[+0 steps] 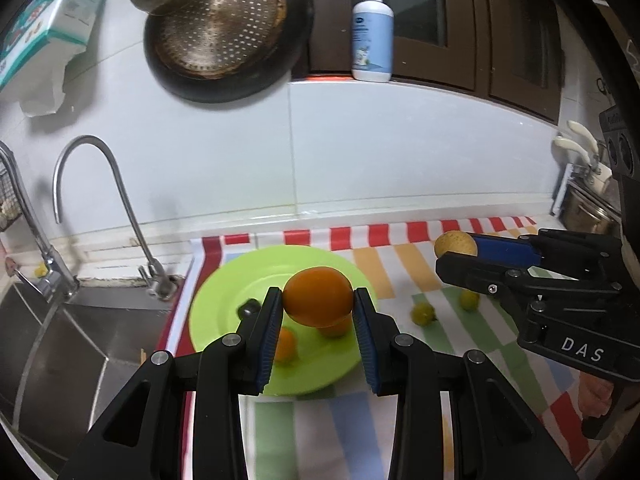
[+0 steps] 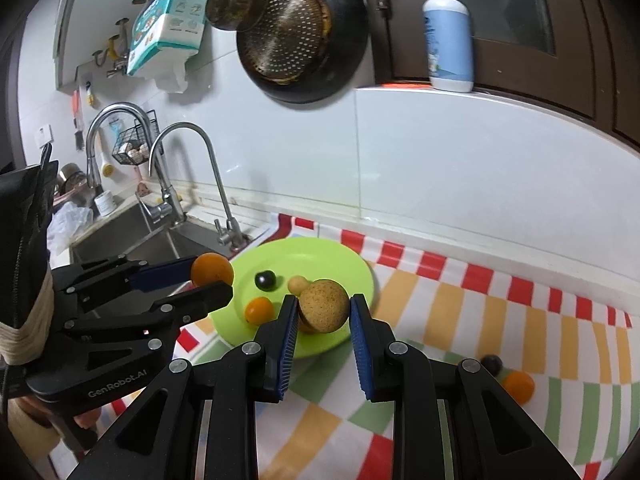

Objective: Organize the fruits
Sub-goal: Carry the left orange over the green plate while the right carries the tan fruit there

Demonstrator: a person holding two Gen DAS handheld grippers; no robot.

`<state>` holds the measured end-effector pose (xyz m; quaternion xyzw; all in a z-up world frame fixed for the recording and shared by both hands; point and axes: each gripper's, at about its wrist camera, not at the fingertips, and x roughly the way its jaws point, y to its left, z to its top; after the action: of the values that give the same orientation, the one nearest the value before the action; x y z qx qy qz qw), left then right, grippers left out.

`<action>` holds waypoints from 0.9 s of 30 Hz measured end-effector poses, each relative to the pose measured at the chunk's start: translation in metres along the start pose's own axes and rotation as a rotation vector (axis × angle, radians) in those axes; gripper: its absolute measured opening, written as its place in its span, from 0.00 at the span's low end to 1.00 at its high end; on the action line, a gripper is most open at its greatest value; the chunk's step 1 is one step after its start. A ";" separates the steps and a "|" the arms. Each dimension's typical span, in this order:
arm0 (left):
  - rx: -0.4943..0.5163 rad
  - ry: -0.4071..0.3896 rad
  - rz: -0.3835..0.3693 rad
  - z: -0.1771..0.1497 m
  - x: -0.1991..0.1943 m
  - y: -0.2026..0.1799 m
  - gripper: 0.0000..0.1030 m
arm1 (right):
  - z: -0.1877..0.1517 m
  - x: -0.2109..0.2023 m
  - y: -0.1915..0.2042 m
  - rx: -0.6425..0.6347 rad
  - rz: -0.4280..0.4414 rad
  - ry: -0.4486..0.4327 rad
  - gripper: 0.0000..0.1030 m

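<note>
Orange [image 1: 318, 297] and tan speckled fruit [image 2: 323, 306] held in air above green plate [image 2: 352, 264]; plate carries small orange, dark and pale fruits

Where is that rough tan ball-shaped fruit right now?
The rough tan round fruit is clamped in the right gripper, raised over the near edge of the lime-green plate, right of the small orange fruit lying there.

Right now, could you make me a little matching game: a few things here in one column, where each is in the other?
1. orange fruit
2. tan speckled fruit
3. dark round fruit
4. pump bottle

A. on the window ledge
B. lying on the green plate
C. in the right tongs
D. in the left tongs

Pairs: 1-D, 2-C, 3-B, 4-A.
</note>
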<state>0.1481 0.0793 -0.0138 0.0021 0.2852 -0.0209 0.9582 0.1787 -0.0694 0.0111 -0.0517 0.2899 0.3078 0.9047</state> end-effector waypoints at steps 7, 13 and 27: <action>-0.009 0.003 0.025 0.008 0.013 0.019 0.34 | 0.019 0.020 0.006 -0.011 0.016 -0.010 0.26; -0.015 0.027 0.034 0.016 0.032 0.035 0.34 | 0.035 0.049 0.008 -0.017 0.030 0.019 0.26; -0.014 0.144 0.051 0.021 0.100 0.060 0.34 | 0.048 0.135 0.002 -0.039 0.025 0.161 0.26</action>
<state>0.2460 0.1348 -0.0511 0.0041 0.3533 0.0056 0.9355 0.2879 0.0168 -0.0241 -0.0902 0.3564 0.3196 0.8733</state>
